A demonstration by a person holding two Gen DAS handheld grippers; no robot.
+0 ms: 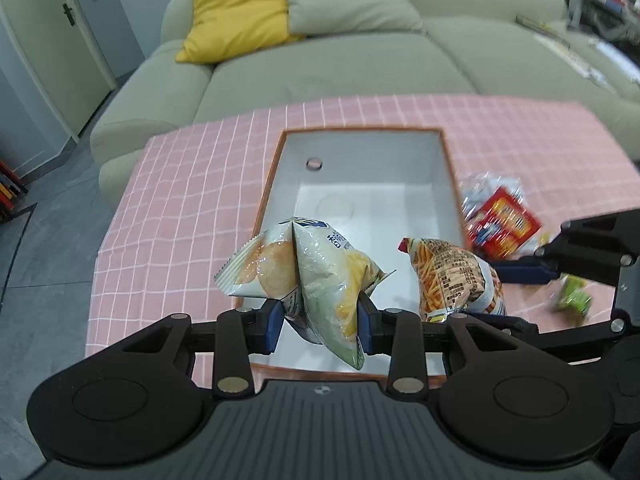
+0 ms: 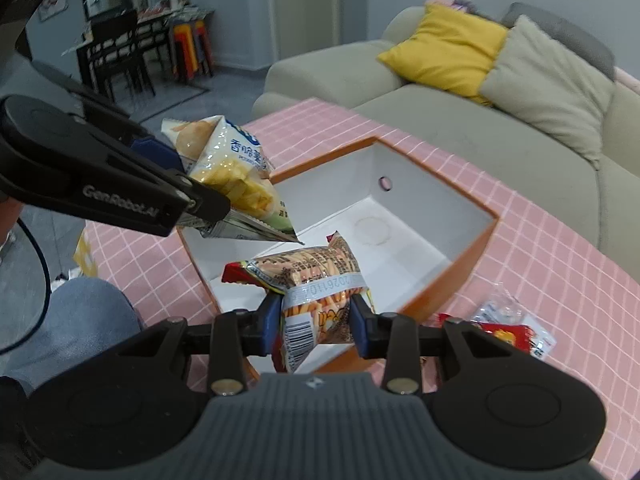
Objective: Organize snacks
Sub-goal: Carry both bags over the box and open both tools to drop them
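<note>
Item one: your left gripper (image 1: 320, 316), jaws drawn in narrow, its blue pads (image 1: 273, 322) clamped on the lower part of a pale chip bag (image 1: 312, 272). The bag is printed with round crisps, puffed and creased where the pads pinch it, and hangs in the air over the near end of the box. In the right wrist view the same bag (image 2: 228, 168) shows at upper left, held above the box's near left corner.

Item two: your right gripper (image 2: 316, 320), jaws likewise narrow, pads pressed into both sides of a stick-snack bag (image 2: 316, 276). This bag is orange and brown with a barcode panel and a red end, tilted and clear of the box floor. From the left wrist view it (image 1: 452, 280) sits just right of the chip bag, the two held close but apart.

Item three: open box (image 1: 450, 168), orange outside, white inside, with a round hole in its far wall. It stands on the pink checked tablecloth (image 1: 192, 200).

Item four: loose snacks on the cloth to the right of the box: a red packet (image 1: 502, 228) in clear wrap just beside the box wall, and a small green packet (image 1: 574, 300) nearer you, blurred.

Item five: beige sofa (image 1: 360, 68) behind the table, carrying a yellow cushion (image 1: 236, 12).

Item six: a knee in blue denim (image 2: 80, 320) at lower left of the right wrist view.
</note>
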